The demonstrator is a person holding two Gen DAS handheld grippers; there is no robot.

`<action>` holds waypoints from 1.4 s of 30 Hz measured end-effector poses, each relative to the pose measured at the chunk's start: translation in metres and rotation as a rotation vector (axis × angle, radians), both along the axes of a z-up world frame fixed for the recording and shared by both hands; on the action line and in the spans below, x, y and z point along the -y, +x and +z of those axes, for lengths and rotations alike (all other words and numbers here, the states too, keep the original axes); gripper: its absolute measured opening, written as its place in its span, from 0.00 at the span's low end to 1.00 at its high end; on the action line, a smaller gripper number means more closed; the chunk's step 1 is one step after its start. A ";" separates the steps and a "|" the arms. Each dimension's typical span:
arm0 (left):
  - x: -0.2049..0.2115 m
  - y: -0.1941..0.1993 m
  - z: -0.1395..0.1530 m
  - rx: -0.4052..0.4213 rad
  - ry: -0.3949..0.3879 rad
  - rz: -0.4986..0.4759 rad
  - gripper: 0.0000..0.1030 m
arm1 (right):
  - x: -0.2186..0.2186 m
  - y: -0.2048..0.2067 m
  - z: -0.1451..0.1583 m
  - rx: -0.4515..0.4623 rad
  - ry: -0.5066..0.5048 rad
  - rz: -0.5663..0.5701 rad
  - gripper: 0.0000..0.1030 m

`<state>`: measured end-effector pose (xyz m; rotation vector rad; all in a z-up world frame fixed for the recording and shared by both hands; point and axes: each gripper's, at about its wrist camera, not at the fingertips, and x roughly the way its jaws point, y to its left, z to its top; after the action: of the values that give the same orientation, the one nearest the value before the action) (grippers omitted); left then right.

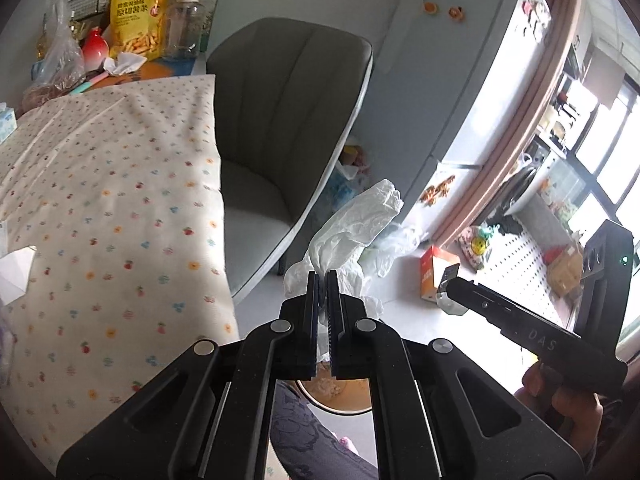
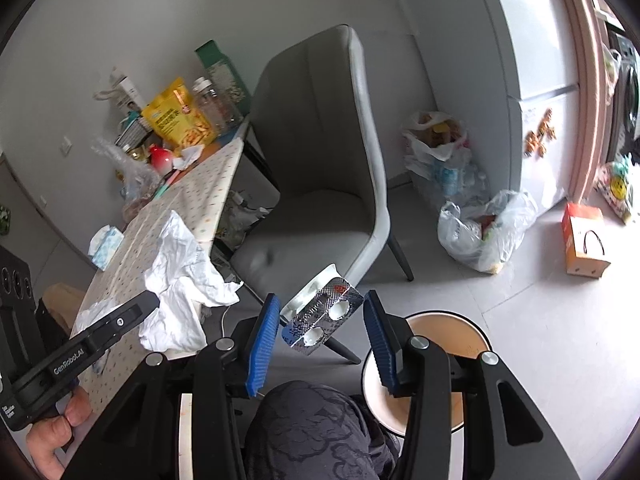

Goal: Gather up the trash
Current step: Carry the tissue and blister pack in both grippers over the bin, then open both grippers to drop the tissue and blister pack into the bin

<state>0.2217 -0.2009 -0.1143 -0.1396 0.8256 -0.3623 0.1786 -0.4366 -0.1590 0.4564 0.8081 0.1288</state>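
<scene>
Step in hand, as judged: carrying collected trash off the table toward the bin, drop not yet made.

Left gripper: jaws pinched tight on a crumpled white tissue, which sticks up and forward out of the tips. In the right wrist view the same tissue hangs in the air just beside the near edge of the table.

Right gripper: blue pads part-open. A silver pill blister pack sits between them, its left end against the left pad and a clear gap to the right pad. Cannot tell whether it is still held or already slipping.

The bin, round with a brownish liner, sits on the floor at near right, directly below the right gripper's right finger. In the left wrist view only a slice of it shows under the fingers. The person's knee is near left of it.

Next move probably calls for:
- getting both loads over the bin mouth, clear of the knee
- letting the blister pack fall inside the rim
- bringing the left gripper rightward, then parting its jaws; the tissue is light and may cling to the pads

More trash is left at the far end of the table: a crumpled tissue by the snack bag.
</scene>
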 end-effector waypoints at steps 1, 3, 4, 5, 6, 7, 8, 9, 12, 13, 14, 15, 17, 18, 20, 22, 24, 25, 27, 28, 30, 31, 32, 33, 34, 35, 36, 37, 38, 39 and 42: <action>0.001 0.001 -0.002 -0.006 0.003 -0.001 0.05 | 0.002 0.001 -0.004 -0.005 0.004 -0.005 0.42; 0.004 0.004 -0.007 -0.019 0.013 -0.003 0.05 | 0.008 0.004 -0.013 -0.019 0.014 -0.018 0.42; 0.005 0.005 -0.009 -0.023 0.017 -0.004 0.05 | 0.011 0.005 -0.019 -0.029 0.021 -0.026 0.42; 0.007 0.006 -0.010 -0.029 0.021 -0.005 0.05 | 0.014 0.006 -0.023 -0.035 0.026 -0.034 0.42; 0.007 0.008 -0.012 -0.032 0.023 -0.005 0.05 | 0.016 0.005 -0.026 -0.038 0.029 -0.041 0.42; 0.009 0.009 -0.014 -0.039 0.027 -0.007 0.05 | 0.019 0.006 -0.029 -0.039 0.034 -0.051 0.42; 0.011 0.011 -0.015 -0.043 0.029 -0.009 0.05 | 0.021 0.006 -0.030 -0.041 0.032 -0.057 0.43; 0.014 0.012 -0.016 -0.048 0.032 -0.014 0.05 | 0.024 0.007 -0.033 -0.044 0.017 -0.073 0.43; 0.024 0.014 -0.019 -0.056 0.047 -0.034 0.05 | 0.033 0.008 -0.040 -0.050 0.025 -0.100 0.47; 0.027 0.014 -0.019 -0.058 0.051 -0.040 0.05 | 0.038 0.008 -0.043 -0.055 0.031 -0.116 0.50; 0.033 0.014 -0.020 -0.060 0.057 -0.050 0.05 | 0.043 0.007 -0.047 -0.059 0.039 -0.134 0.53; 0.037 0.015 -0.021 -0.062 0.061 -0.058 0.05 | 0.048 0.007 -0.049 -0.059 0.044 -0.144 0.62; 0.047 0.014 -0.022 -0.065 0.071 -0.075 0.05 | 0.056 0.005 -0.053 -0.061 0.048 -0.162 0.63; 0.050 0.015 -0.022 -0.066 0.073 -0.081 0.05 | 0.061 0.003 -0.056 -0.065 0.051 -0.167 0.63; 0.059 0.016 -0.024 -0.069 0.079 -0.097 0.05 | 0.069 0.000 -0.057 -0.065 0.061 -0.176 0.63; 0.067 0.017 -0.026 -0.074 0.087 -0.111 0.05 | 0.077 -0.004 -0.059 -0.061 0.061 -0.185 0.63; 0.075 0.017 -0.028 -0.081 0.093 -0.127 0.05 | 0.086 -0.008 -0.060 -0.061 0.065 -0.200 0.63; 0.080 0.017 -0.029 -0.082 0.098 -0.134 0.05 | 0.091 -0.011 -0.061 -0.063 0.068 -0.209 0.63; 0.085 0.018 -0.030 -0.087 0.106 -0.146 0.05 | 0.100 -0.016 -0.062 -0.064 0.070 -0.223 0.63; 0.090 0.019 -0.031 -0.092 0.108 -0.154 0.05 | 0.104 -0.019 -0.062 -0.065 0.073 -0.231 0.63; 0.097 0.020 -0.033 -0.096 0.114 -0.165 0.05 | 0.110 -0.025 -0.062 -0.065 0.081 -0.239 0.63; 0.100 0.020 -0.034 -0.097 0.117 -0.173 0.05 | 0.113 -0.028 -0.062 -0.064 0.083 -0.241 0.63; 0.105 0.019 -0.035 -0.099 0.120 -0.182 0.05 | 0.116 -0.031 -0.061 -0.061 0.086 -0.244 0.64; 0.109 0.019 -0.036 -0.101 0.123 -0.191 0.05 | 0.117 -0.034 -0.060 -0.059 0.086 -0.246 0.65; 0.112 0.019 -0.037 -0.102 0.124 -0.196 0.05 | 0.119 -0.036 -0.059 -0.056 0.087 -0.248 0.67; 0.117 0.018 -0.037 -0.103 0.127 -0.206 0.05 | 0.121 -0.039 -0.058 -0.052 0.086 -0.251 0.67; 0.120 0.017 -0.038 -0.104 0.128 -0.212 0.05 | 0.122 -0.042 -0.057 -0.048 0.084 -0.253 0.67; 0.123 0.017 -0.038 -0.106 0.129 -0.219 0.05 | 0.123 -0.044 -0.055 -0.046 0.082 -0.252 0.67; 0.127 0.016 -0.038 -0.107 0.128 -0.222 0.05 | 0.123 -0.045 -0.054 -0.045 0.080 -0.252 0.67; 0.130 0.016 -0.039 -0.107 0.128 -0.228 0.05 | 0.125 -0.047 -0.053 -0.043 0.077 -0.255 0.67; 0.140 0.018 -0.042 -0.119 0.126 -0.250 0.05 | 0.128 -0.052 -0.048 -0.035 0.068 -0.265 0.68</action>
<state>0.2398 -0.3404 -0.1561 0.0615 0.9838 -0.5390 0.1264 -0.5645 -0.2074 0.6273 0.7722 -0.0982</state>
